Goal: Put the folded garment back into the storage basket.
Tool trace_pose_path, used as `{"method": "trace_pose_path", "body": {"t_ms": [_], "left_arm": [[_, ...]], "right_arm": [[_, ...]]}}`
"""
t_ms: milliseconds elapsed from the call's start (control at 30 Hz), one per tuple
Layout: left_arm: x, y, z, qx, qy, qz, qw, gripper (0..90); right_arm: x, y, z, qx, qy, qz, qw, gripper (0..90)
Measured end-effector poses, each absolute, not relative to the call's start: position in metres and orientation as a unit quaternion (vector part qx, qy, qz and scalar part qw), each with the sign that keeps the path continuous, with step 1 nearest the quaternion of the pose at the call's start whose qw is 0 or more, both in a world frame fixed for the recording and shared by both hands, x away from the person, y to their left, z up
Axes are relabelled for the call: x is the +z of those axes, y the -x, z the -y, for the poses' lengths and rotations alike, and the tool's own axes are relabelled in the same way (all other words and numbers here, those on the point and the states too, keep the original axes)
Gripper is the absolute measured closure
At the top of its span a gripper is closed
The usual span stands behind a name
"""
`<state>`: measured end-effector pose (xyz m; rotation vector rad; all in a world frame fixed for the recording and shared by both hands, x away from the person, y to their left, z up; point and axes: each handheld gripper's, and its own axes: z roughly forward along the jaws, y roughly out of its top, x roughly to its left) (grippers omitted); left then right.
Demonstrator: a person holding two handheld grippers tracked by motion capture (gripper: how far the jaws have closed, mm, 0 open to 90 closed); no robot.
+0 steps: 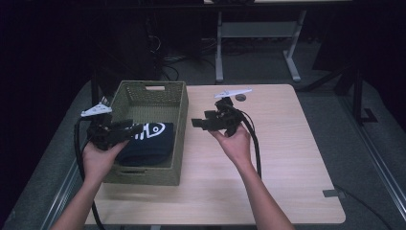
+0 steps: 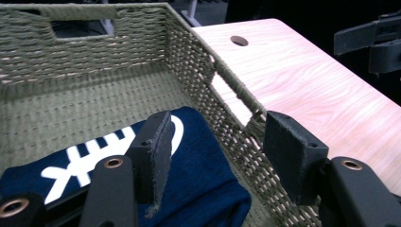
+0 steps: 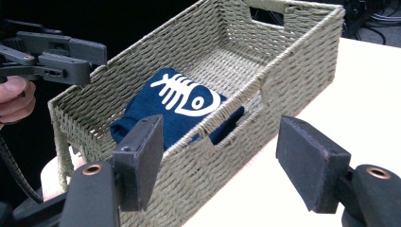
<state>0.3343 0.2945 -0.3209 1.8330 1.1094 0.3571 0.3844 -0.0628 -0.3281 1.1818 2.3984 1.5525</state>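
1. The left hand (image 1: 98, 160) comes up from the bottom edge and holds the left gripper (image 1: 125, 129) over the near left part of the woven basket (image 1: 178, 125), its jaws pointing across the basket toward the far wall.
2. In the left gripper view those jaws stand apart with nothing between them, one over the basket's inside and one over its long side wall.
3. The right hand (image 1: 233, 143) is raised over the wooden table (image 1: 287, 158) just beside the basket's long side; the right gripper (image 1: 203, 122) points back at the basket.
4. Its jaws are spread wide and empty, framing the basket's side handle cutout in the right gripper view.
5. A folded navy cloth (image 3: 177, 106) with a white fish-skeleton print lies inside the basket at its near end.
6. The left gripper covers part of the cloth from above.
7. Beyond the table the room is too dark to make out clearly.
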Motion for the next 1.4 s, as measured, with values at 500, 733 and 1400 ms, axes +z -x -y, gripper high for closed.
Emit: {"method": "trace_pose_path", "body": {"t_ms": [500,733,1400], "left_arm": [[-0.321,-0.337,-0.274,0.132,-0.753,-0.438,0.473,38.7],[-0.322,-0.337,-0.263,0.128,-0.756,-0.431,0.476,35.7],[-0.324,-0.337,-0.228,0.123,-0.766,-0.414,0.476,31.5]], "right_arm": [[-0.328,-0.379,0.088,0.5,-0.396,-0.769,0.036,30.9],[-0.329,-0.375,0.102,0.5,-0.402,-0.766,0.041,30.5],[-0.337,-0.365,0.145,0.5,-0.42,-0.756,0.053,29.9]]}}
